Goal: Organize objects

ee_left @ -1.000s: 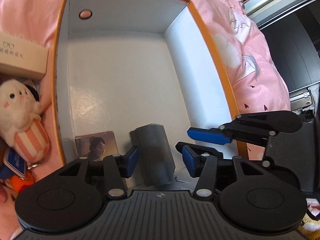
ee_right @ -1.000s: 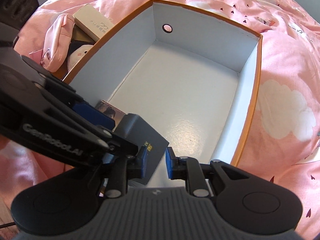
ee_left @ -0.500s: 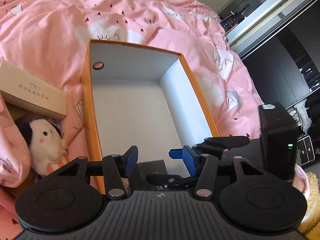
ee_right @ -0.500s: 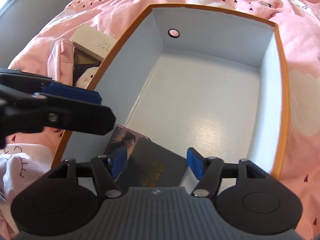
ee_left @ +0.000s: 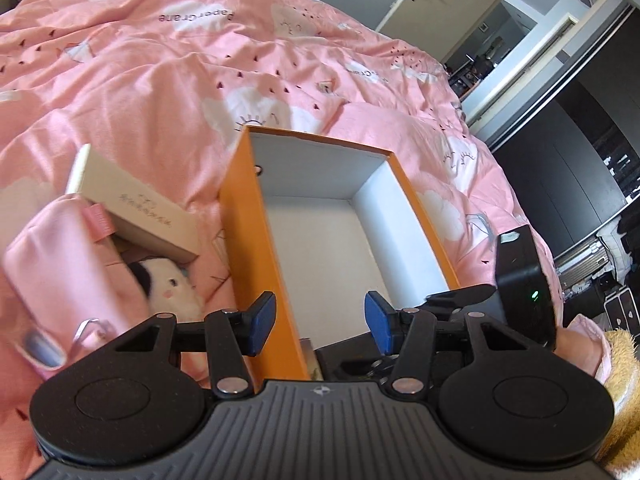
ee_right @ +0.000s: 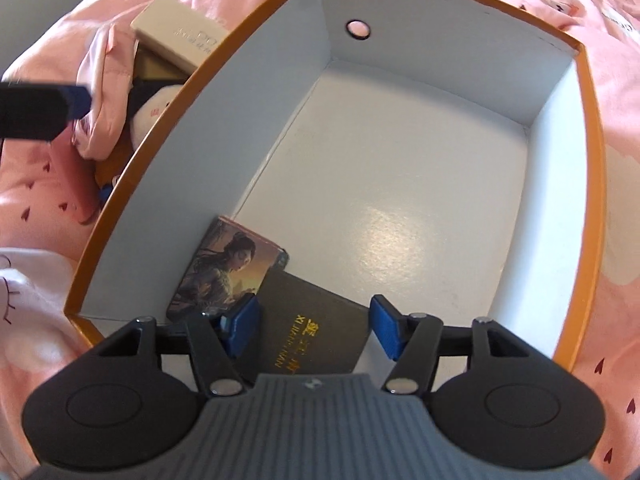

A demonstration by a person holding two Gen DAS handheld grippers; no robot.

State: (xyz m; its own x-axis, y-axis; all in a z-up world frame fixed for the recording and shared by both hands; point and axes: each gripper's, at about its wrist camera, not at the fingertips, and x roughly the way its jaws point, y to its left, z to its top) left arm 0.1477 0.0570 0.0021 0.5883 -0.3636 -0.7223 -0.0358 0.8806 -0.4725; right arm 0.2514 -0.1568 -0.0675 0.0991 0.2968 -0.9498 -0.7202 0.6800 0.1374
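Observation:
An orange box (ee_right: 592,160) with a white inside sits on the pink bedding. In its near left corner lies a picture-printed pack (ee_right: 228,264), and a dark box with gold lettering (ee_right: 316,332) lies flat beside it. My right gripper (ee_right: 314,326) hangs over the dark box. Its jaws are closing, the box lies between them, and a gap shows at the right pad. My left gripper (ee_left: 320,322) is open and empty, above the orange box's (ee_left: 236,208) near left wall.
Left of the orange box lie a beige glasses case (ee_left: 136,204), a white plush toy (ee_left: 172,284) and a pink pouch (ee_left: 60,264). The rest of the box floor is bare. A doorway and dark cupboards stand at the far right.
My right gripper let go of the dark box, which now lies flat on the box floor. My left gripper drew back and up, out of the box toward its left wall.

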